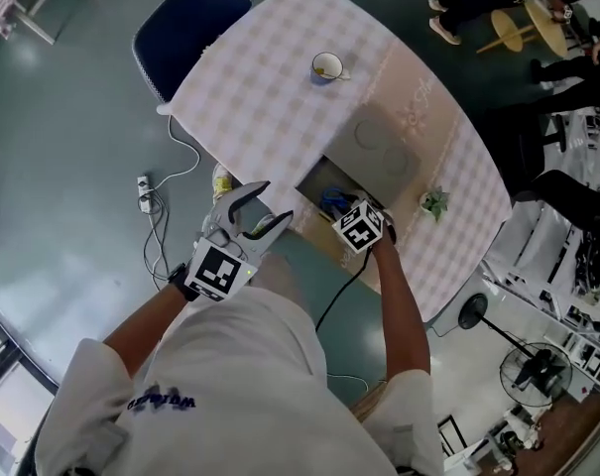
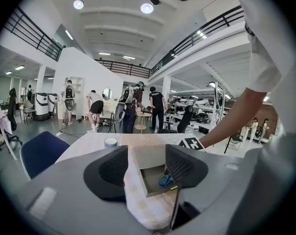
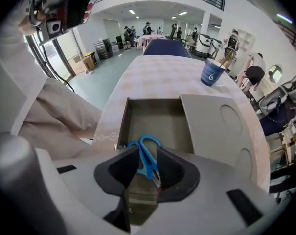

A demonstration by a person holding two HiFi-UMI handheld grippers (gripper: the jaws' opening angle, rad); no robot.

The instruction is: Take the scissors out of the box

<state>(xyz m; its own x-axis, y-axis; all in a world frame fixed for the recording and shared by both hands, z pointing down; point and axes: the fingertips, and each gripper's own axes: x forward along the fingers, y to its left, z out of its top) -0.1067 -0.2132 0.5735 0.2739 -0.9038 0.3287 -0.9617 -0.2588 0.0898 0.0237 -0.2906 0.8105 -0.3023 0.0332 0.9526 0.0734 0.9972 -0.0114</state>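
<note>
Head view: a person leans over a table with a checked cloth; both grippers are at its near edge
Chair: dark blue; tucked at the table's far left side
Left gripper: jaws spread wide with nothing between them; held just off the table's edge, left of the box
Box: open; lid slid aside to the right; sits on the cloth at the near edge
Scissors: blue handles; lying inside the box at its near end, finger loops toward the far wall
Right gripper: pointed down into the box; jaws partly spread, one on each side of the scissors; a gap shows at the right pad, so no pinch
Cup: blue and white; upright on the cloth beyond the box, well apart
Green object: on the cloth right of the box; too small to identify
</note>
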